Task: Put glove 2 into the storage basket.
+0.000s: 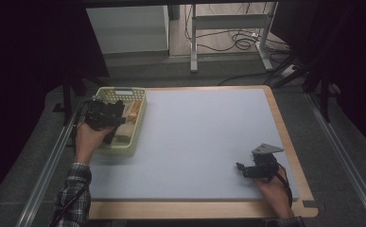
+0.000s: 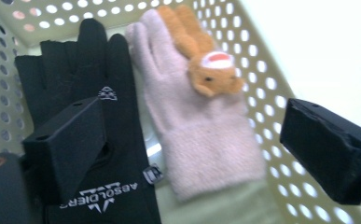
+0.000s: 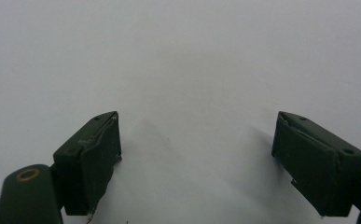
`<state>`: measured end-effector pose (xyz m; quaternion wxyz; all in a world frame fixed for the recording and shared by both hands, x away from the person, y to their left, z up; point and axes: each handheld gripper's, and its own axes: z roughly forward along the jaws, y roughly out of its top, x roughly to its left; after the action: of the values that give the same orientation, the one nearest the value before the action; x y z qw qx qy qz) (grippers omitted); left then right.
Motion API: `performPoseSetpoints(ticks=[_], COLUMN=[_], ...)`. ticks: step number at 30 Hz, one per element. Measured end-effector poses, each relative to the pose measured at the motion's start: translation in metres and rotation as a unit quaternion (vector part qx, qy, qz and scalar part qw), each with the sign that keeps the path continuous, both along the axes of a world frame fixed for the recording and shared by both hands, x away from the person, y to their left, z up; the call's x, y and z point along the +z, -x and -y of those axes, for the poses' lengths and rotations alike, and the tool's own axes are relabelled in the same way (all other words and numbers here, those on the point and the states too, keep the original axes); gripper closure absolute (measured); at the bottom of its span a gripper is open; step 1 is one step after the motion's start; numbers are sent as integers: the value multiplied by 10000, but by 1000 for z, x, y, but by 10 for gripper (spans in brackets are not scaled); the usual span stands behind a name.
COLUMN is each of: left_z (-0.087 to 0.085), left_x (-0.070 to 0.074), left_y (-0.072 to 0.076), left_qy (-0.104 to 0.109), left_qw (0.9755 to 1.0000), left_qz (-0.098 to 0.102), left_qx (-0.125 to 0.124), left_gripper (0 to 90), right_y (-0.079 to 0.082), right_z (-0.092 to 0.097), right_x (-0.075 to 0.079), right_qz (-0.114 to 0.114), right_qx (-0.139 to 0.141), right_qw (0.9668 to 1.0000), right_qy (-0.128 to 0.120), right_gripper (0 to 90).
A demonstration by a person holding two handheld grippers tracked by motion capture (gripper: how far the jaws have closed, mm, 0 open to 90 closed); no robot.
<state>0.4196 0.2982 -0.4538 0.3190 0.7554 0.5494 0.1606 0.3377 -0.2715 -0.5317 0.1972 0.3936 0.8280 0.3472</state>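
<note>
Over the basket (image 2: 271,84), the left gripper (image 2: 192,144) hangs wide open, empty, above the black glove (image 2: 117,140). Descending, its jaw could snag the pink glove (image 2: 192,126) at two o'clock. On bare table, the right gripper (image 3: 197,158) gapes, empty.

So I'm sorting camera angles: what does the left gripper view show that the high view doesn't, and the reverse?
The left gripper view alone lets you tell a black glove beside a pink glove with an orange plush animal on it. The high view alone gives the table, the right gripper open on it, and both forearms. Both share the basket and the open left gripper above it.
</note>
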Motion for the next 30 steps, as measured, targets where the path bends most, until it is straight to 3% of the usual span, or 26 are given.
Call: performPoseSetpoints(ticks=[9, 15, 30], left_z=[13, 24, 63], left_x=[9, 12, 16], left_y=[22, 34, 61], left_qy=[104, 63, 82], left_qw=[9991, 9978, 9914], left_qz=[157, 274, 646], left_qx=[-389, -603, -1132], left_gripper=[31, 16, 3], right_y=[0, 0, 0], right_z=[0, 0, 0], right_x=[0, 0, 0], right_qz=[-4, -2, -9], right_qx=[1, 4, 0], right_qw=[10000, 10000, 10000], right_qy=[13, 15, 10], right_gripper=[151, 151, 151])
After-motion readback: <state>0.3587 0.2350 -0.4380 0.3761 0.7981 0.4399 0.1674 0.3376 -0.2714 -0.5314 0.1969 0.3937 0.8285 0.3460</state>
